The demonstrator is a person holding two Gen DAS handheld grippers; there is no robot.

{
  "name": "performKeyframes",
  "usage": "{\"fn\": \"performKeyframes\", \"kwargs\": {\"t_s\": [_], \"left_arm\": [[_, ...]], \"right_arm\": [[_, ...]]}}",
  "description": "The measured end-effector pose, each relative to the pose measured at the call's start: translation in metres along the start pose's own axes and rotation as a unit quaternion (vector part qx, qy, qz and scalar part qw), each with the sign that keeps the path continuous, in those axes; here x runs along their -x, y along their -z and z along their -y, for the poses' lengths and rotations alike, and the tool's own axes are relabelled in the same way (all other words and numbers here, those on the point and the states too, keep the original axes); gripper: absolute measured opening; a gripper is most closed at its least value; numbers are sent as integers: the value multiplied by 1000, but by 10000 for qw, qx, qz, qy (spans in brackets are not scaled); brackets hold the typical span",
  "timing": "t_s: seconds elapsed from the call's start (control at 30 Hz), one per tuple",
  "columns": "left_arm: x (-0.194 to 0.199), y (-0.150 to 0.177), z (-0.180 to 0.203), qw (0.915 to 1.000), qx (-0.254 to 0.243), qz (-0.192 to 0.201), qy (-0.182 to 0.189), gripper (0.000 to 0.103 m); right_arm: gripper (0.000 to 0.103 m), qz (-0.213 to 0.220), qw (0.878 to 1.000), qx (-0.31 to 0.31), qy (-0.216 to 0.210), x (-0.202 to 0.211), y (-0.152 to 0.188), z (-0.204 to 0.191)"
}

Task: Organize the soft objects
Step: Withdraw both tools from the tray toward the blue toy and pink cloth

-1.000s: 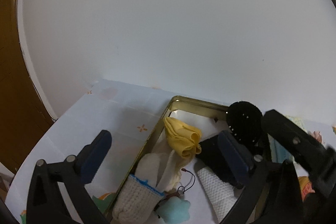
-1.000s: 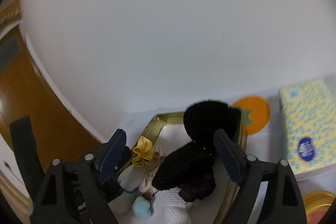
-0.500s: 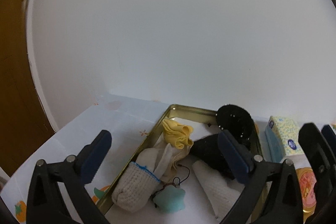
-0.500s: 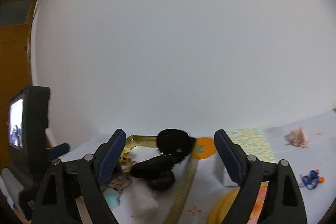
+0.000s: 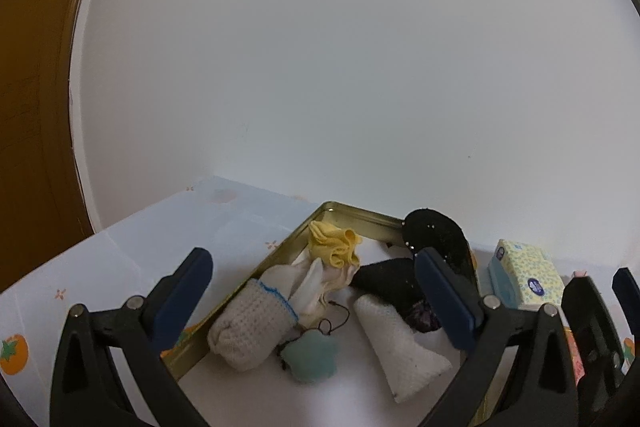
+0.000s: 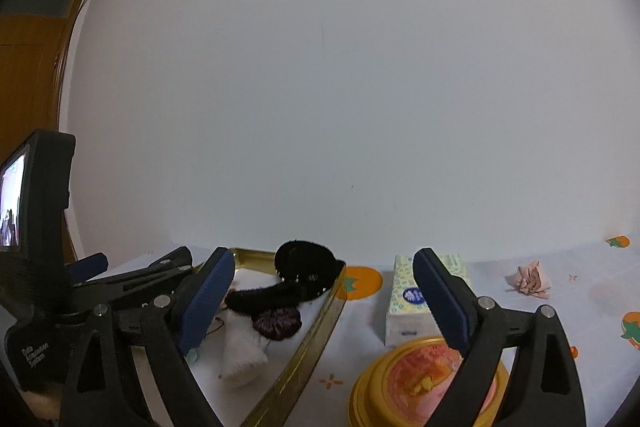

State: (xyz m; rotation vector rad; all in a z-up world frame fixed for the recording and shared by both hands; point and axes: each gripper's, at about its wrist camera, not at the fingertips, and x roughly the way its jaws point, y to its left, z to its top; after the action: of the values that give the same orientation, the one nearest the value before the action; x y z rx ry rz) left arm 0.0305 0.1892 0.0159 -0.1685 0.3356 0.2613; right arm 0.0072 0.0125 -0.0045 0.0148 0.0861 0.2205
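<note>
1. Both grippers have drawn back and up from the gold tray (image 5: 280, 259) since a second ago; the right gripper (image 6: 324, 303) has also swung rightward, bringing a pink crumpled cloth (image 6: 530, 277) into sight.
2. Left gripper (image 5: 312, 301): jaws spread wide, nothing between them. Right gripper: likewise spread and empty.
3. Ahead of and below the left gripper, inside the tray: yellow scrunchie (image 5: 334, 243), knit roll (image 5: 252, 327), teal star plush (image 5: 314, 349), white mesh cloth (image 5: 398, 339), black fuzzy piece (image 5: 434, 239).
4. Pink cloth lies loose on the tablecloth (image 5: 140, 247), ahead and well to the right of the right gripper, apart from the tray. Likely the next item to gather.
5. Handling guess: very light, limp, will collapse under the pads; no breakage risk. Pinch the raised peak of its folds, not a trailing edge.
6. Tissue pack (image 6: 408, 303) and round yellow tin (image 6: 424, 383) sit between tray and cloth; route above them.
</note>
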Motion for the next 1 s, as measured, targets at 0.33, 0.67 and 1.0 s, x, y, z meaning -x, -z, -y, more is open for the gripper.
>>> {"fn": "performKeyframes", "kwargs": {"t_s": [0.33,0.67,1.0], "left_arm": [[7,18,16,9987,-457,208,-36,103],[24,22,25,9976,-602,354,-19,103],[34,30,41,9969,-701,303,186,103]], "right_arm": [[93,130,9999,-60,46,26,-1,10],[93,119,9999,9,38,40,-3,13],[93,41,9999,-1,104,60,-4,28]]}}
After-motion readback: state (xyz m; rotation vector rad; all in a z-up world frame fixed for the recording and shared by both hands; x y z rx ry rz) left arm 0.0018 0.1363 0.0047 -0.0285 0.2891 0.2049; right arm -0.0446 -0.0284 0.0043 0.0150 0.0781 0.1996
